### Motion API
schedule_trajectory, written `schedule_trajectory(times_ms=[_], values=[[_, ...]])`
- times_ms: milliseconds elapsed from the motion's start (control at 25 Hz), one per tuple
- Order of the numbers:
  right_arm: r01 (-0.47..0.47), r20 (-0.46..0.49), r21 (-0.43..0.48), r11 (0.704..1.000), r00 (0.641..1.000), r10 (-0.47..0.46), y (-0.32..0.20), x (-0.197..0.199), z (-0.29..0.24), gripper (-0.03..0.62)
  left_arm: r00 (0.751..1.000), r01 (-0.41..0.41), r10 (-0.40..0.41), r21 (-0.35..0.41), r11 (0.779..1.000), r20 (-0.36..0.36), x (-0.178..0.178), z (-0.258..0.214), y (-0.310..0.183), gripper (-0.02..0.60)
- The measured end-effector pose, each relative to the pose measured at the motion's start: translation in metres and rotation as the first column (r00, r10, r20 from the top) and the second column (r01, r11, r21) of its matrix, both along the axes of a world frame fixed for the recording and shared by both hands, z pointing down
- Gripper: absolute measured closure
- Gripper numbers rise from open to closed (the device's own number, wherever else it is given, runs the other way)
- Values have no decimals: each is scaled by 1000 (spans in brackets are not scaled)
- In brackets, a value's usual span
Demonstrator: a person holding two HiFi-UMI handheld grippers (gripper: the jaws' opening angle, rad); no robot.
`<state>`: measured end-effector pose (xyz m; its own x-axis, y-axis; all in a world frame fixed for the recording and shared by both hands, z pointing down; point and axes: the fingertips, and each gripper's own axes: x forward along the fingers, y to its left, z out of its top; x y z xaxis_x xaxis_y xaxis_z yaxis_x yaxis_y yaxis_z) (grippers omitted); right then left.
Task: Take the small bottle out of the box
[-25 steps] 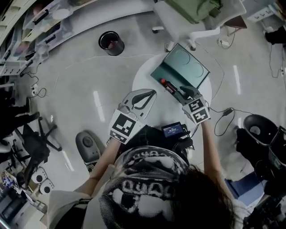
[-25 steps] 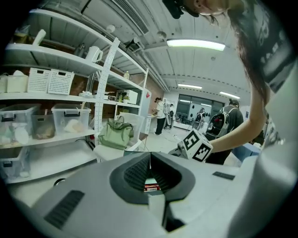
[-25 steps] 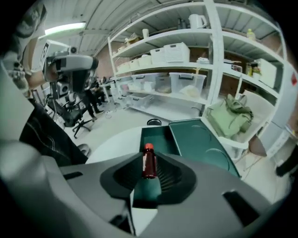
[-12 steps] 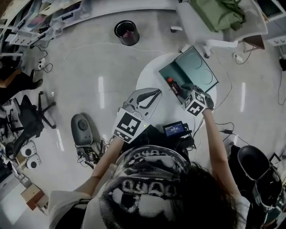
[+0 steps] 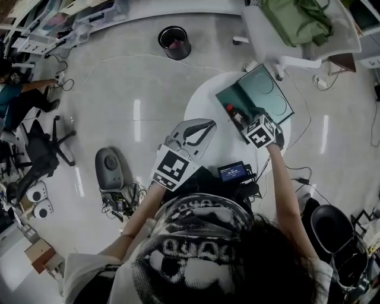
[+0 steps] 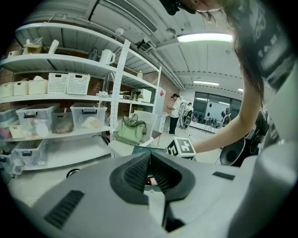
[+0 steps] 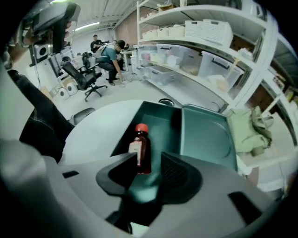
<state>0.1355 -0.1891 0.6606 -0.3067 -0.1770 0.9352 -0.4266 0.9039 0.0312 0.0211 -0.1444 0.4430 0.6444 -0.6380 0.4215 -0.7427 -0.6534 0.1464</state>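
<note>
Left of the box (image 5: 270, 101), the left claw (image 5: 206, 123) is pressed together and empty, above the bench (image 5: 205, 104). The right claw (image 7: 149, 158) is nearer. Its jaws have just been opening and stand spread around the bottom of the small bottle (image 7: 141, 151), not pinching it. The bottle lies in the box's left half, with its red cap pointing away from the claw. There is one bottle, one box and two claws.

- Small bottle (image 7: 140, 142), red cap: one, centre of the right gripper view.
- Teal box (image 5: 267, 98), lid open: one, upper right of the head view.
- Round white table (image 5: 202, 113): one.
- Grippers: two. Left gripper (image 6: 150, 157), jaws together; right gripper (image 7: 149, 160), jaws just opened, bottle between them.
- Black waste bin (image 5: 174, 43): one, top centre.
- Green bag (image 5: 294, 18): one, on the single white chair (image 5: 258, 32).
- White perforated baskets (image 6: 58, 83): two, upper left of the left gripper view.
</note>
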Motion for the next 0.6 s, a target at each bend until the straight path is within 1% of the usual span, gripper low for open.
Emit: schedule_trajectory(times_ms=[40,80,120,160,200,240,280,360,440,520,600], values=[[-43,-4,33,999,999,43,-7,6,-3,461,1000,-1,1,2,1000,1,-1,0,-1,568],[-77,8,45,996,997,77,-10,9,-6,484,1000,-1,1,2,1000,2,-1,1,-1,568],[-96,37,31,995,995,95,-10,8,-8,484,1000,-2,2,3,1000,3,-2,1,-2,568],[-97,72,-3,995,993,97,-6,3,-8,460,1000,-2,2,2,1000,4,-2,2,-3,568],[-81,96,-38,996,992,84,0,-3,-6,408,1000,-1,1,1,1000,5,-3,2,-4,568],[-54,95,-55,997,994,59,5,-8,-3,379,1000,0,0,-1,1000,6,-4,2,-5,568],[-23,71,-49,999,997,27,7,-12,2,376,1000,1,-1,-3,1000,7,-5,3,-6,568],[10,-2,0,1000,1000,-10,3,-13,13,376,1000,5,-5,-8,1000,10,-8,4,-8,568],[-8,-42,38,999,999,10,-7,-13,20,351,1000,9,-9,-11,1000,9,-11,5,-9,568],[-23,-53,45,999,998,26,-14,-15,25,352,1000,14,-13,-12,1000,8,-15,6,-11,568],[1,-82,41,999,997,2,-16,-18,32,352,1000,19,-19,-15,1000,9,-19,8,-13,568]])
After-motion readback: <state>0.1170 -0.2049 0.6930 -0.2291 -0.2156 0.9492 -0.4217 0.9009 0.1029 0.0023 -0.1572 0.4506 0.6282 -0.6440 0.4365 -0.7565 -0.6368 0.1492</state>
